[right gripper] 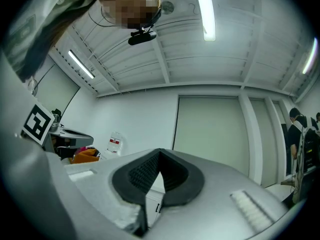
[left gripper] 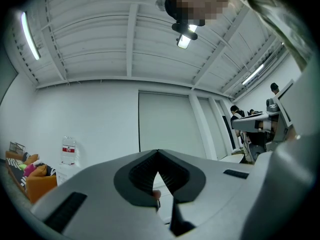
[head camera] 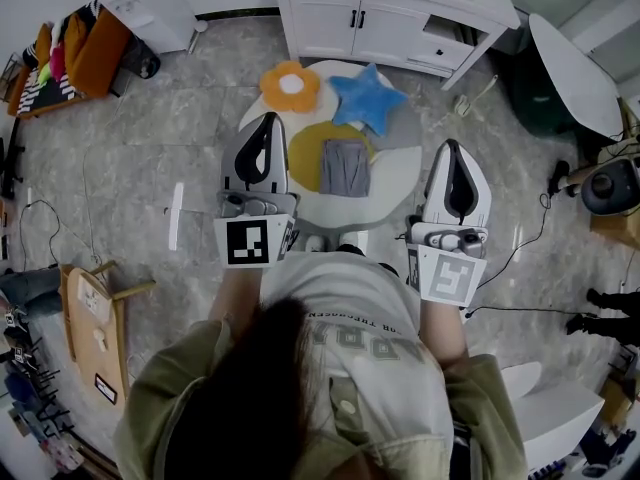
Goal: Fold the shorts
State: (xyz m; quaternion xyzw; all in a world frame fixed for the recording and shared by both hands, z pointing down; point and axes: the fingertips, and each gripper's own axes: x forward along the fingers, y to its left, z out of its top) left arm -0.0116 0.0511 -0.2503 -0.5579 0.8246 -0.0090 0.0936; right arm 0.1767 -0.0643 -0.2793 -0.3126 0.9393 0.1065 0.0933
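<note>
Where the white wooden cabinet (head camera: 390,13) stands against the far wall, the round white table (head camera: 398,183) sits just in front of it. The left gripper (head camera: 268,120) and right gripper (head camera: 455,148) are held at either side of the table, each with its jaws pressed together on nothing. On the table lie a blue star-shaped mat (head camera: 368,98), a round yellow mat (head camera: 305,158) and an orange flower-shaped mat (head camera: 290,86). The grey fabric shorts (head camera: 345,166), folded into a small rectangle, rest partly on the yellow mat, between the grippers.
</note>
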